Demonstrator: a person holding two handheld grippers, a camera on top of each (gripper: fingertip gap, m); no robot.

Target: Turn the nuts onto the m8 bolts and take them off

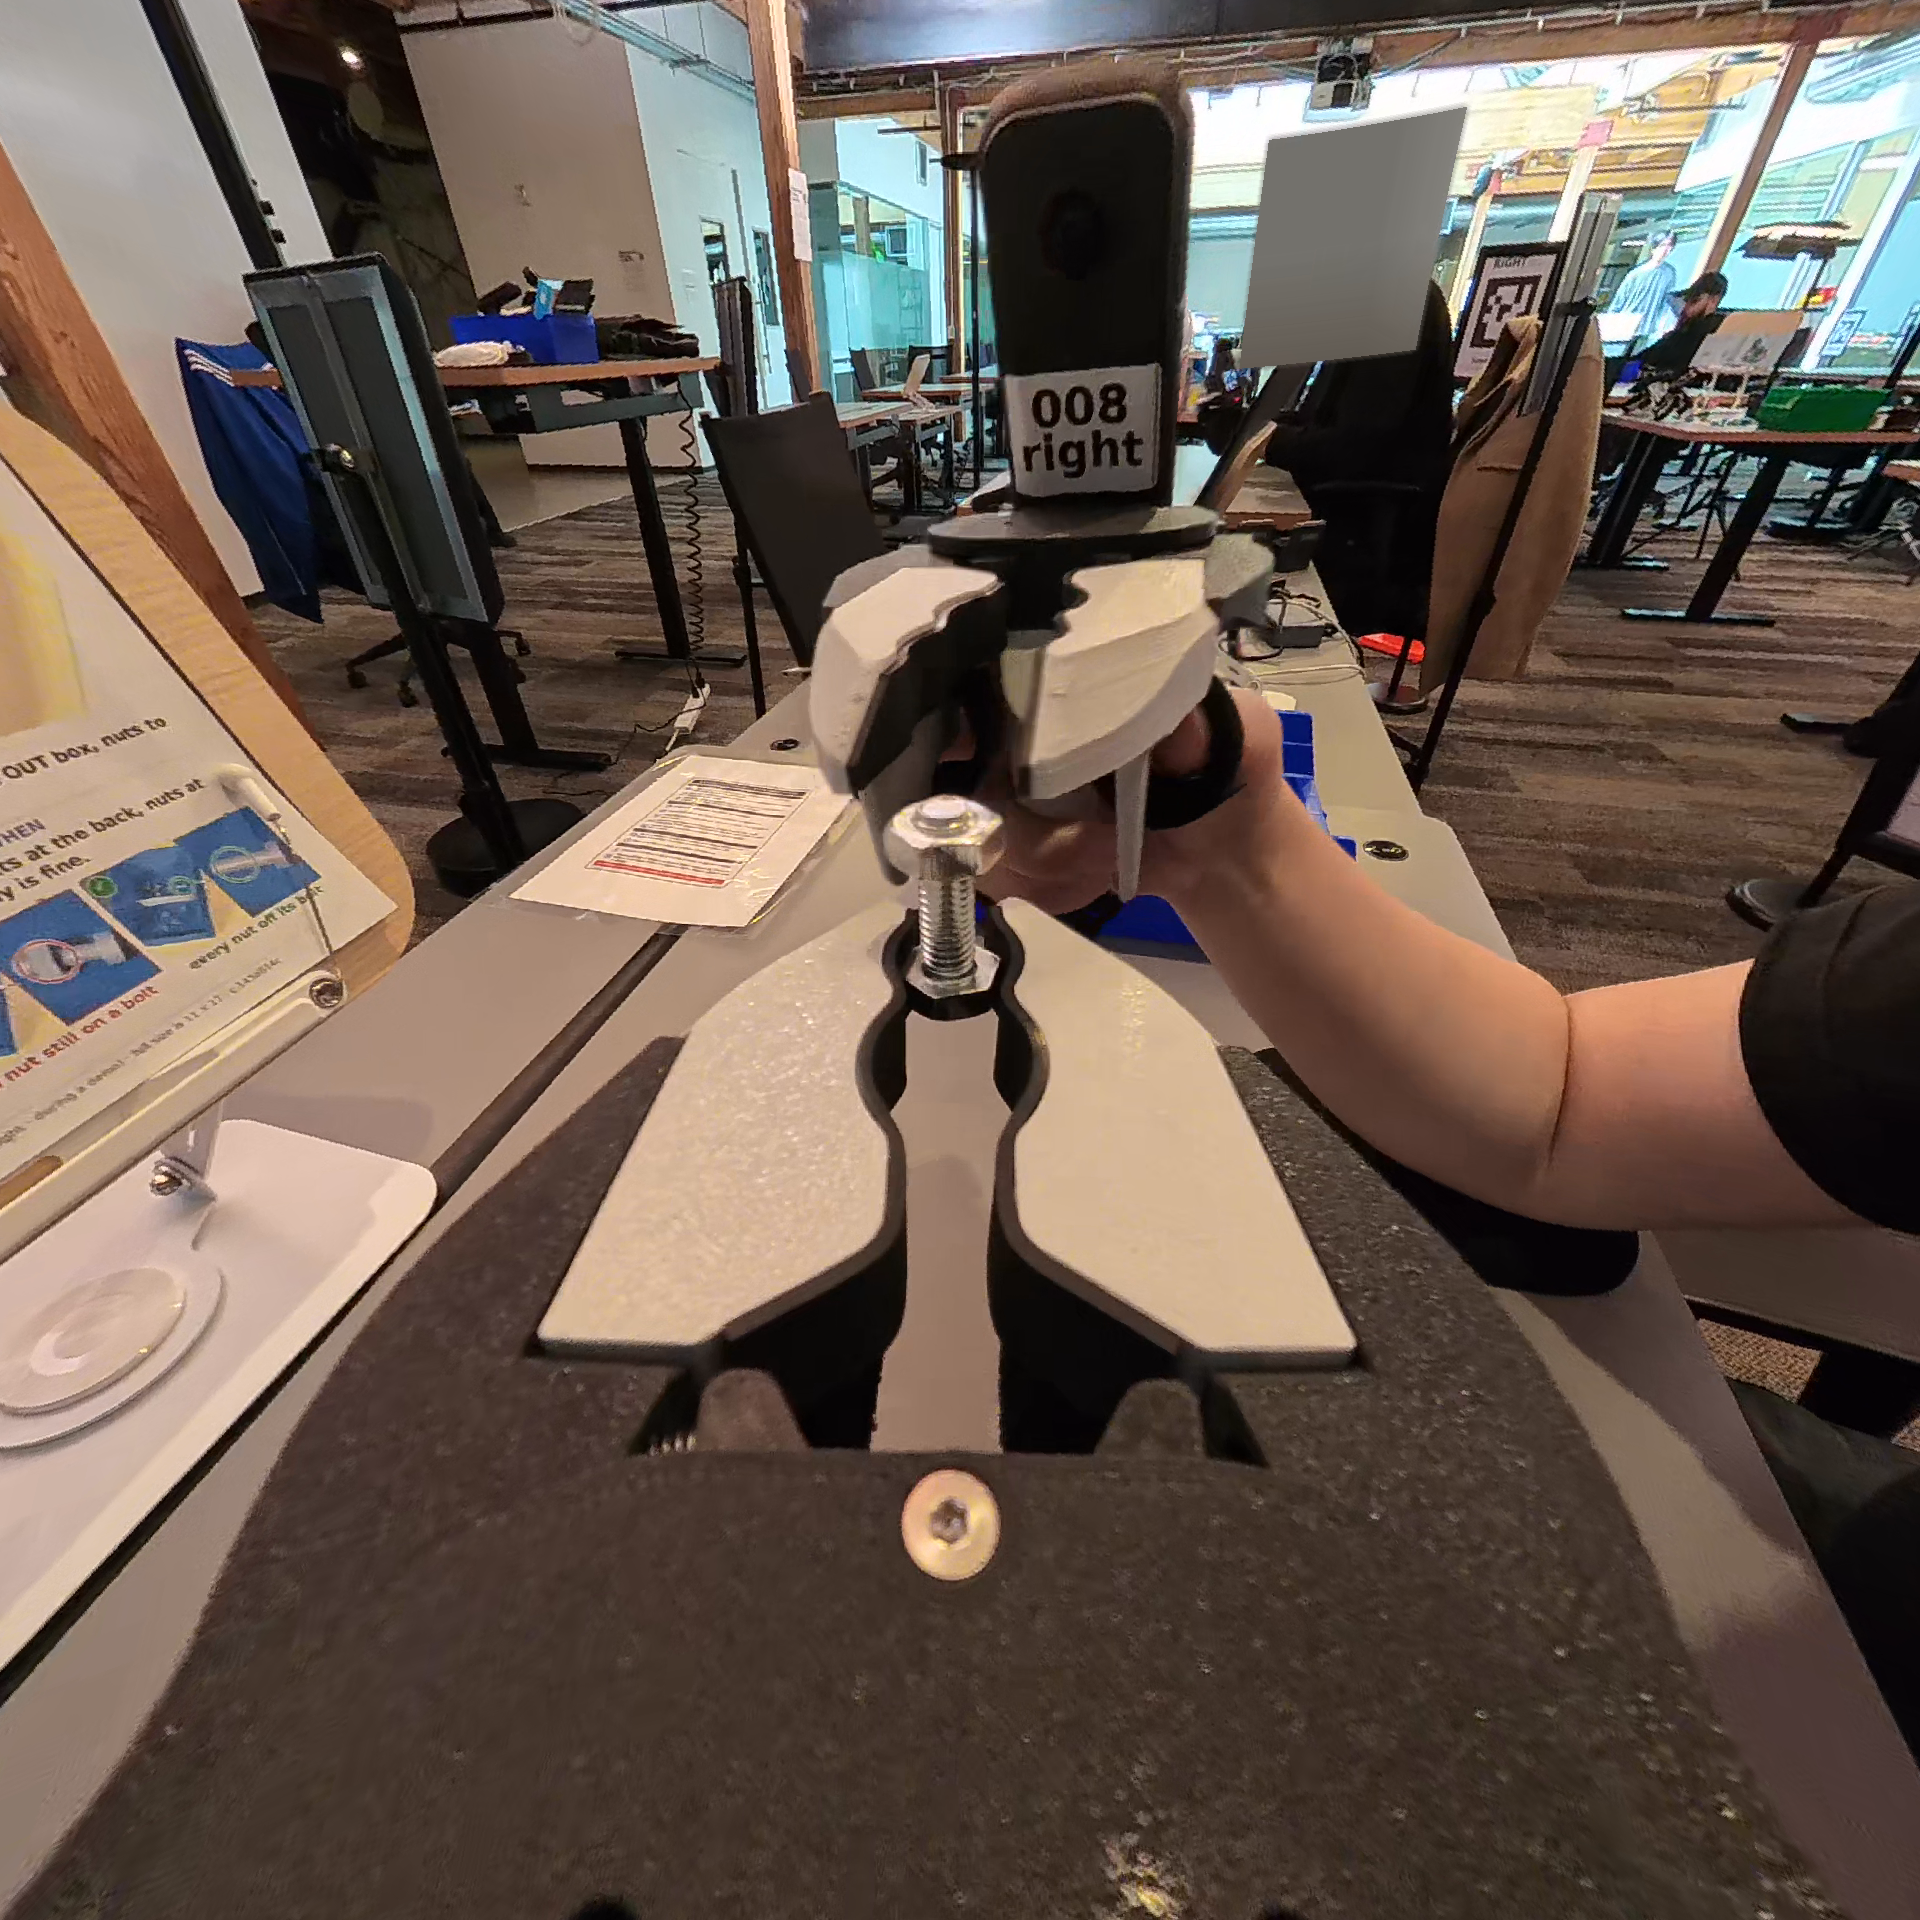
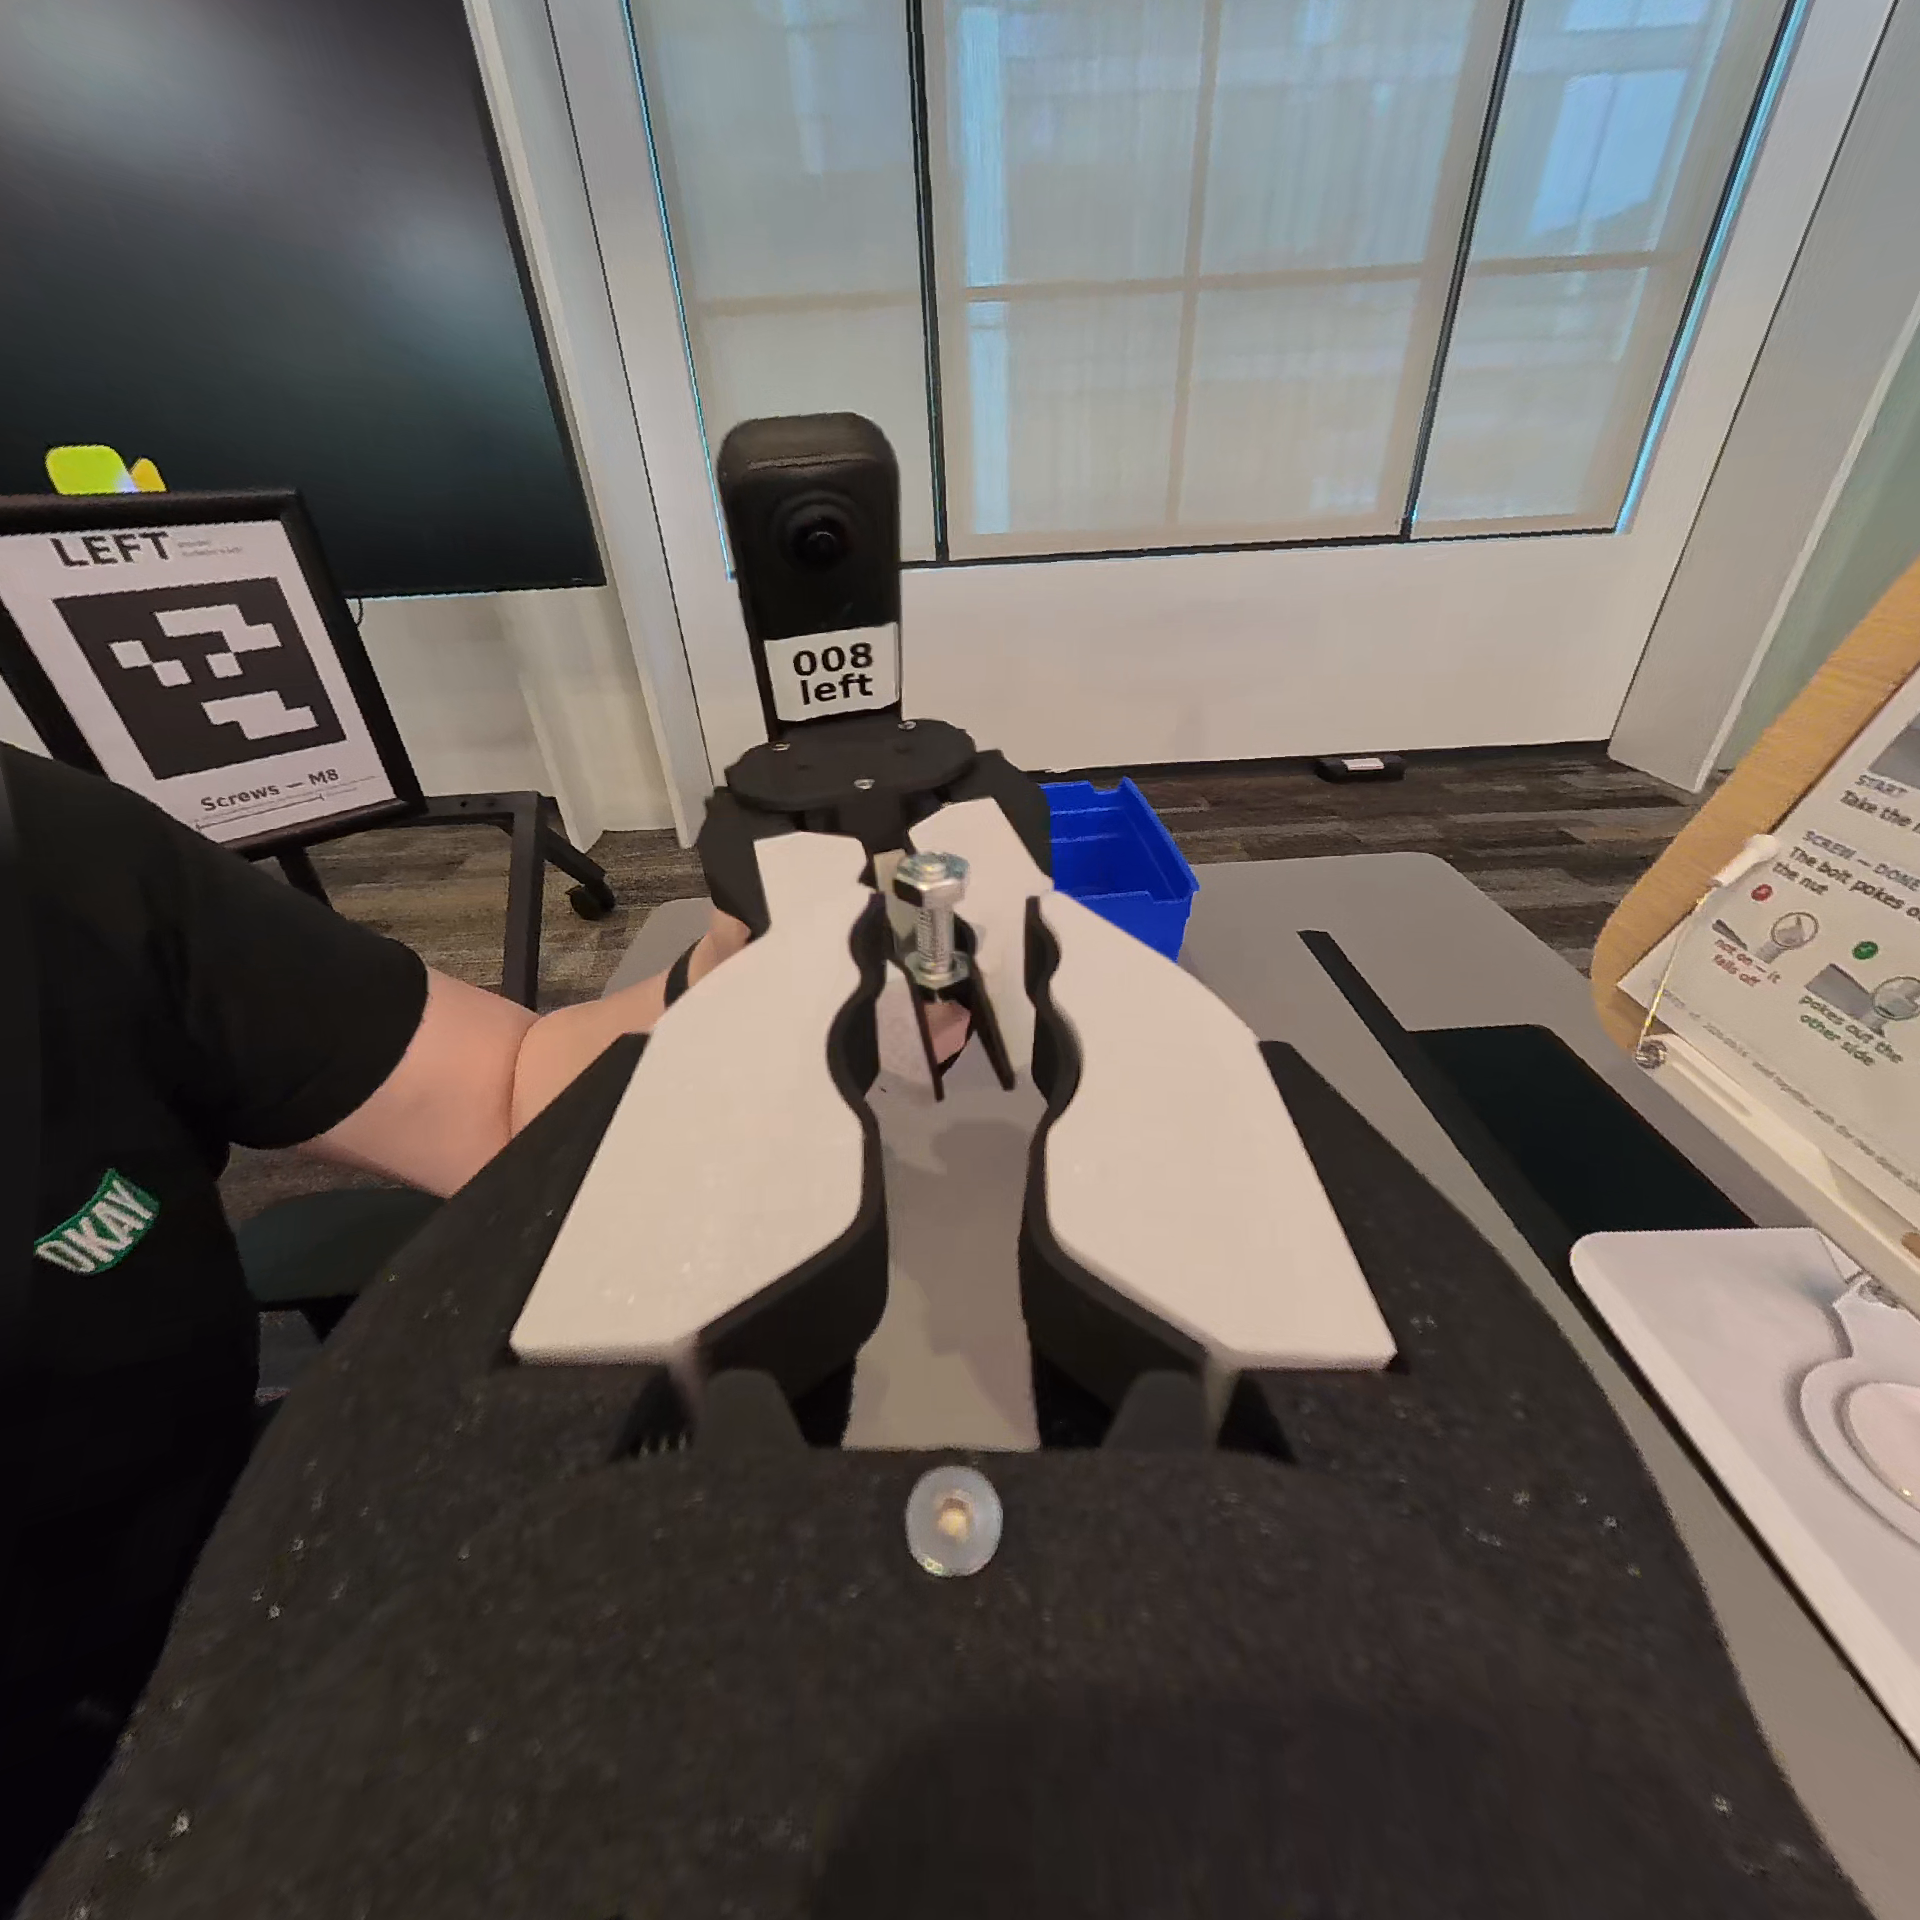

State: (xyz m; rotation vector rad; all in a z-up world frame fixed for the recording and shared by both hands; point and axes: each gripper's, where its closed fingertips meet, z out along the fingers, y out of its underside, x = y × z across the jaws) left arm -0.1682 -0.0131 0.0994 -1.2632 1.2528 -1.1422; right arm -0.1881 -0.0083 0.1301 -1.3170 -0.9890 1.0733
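Observation:
A silver M8 bolt [image 1: 943,904] stands upright, head on top, with a silver nut [image 1: 951,977] at the low end of its thread. My left gripper [image 1: 951,992] is shut on the nut, which sits in the notch between its white-padded fingertips. My right gripper [image 2: 951,935] faces it, tilted, with its jaws open; the bolt [image 2: 928,920] and its nut [image 2: 935,971] show between its tips. In the left wrist view one fingertip [image 1: 888,831] of the right gripper [image 1: 1008,847] is beside the bolt head. A person's hand holds each gripper.
A blue bin [image 2: 1117,873] stands on the grey table [image 1: 468,1039] behind the grippers. An instruction board [image 1: 135,883] on a white base [image 1: 208,1299] stands at the table's side. A laminated sheet [image 1: 696,842] lies flat. A marker sign [image 2: 197,665] stands on the floor.

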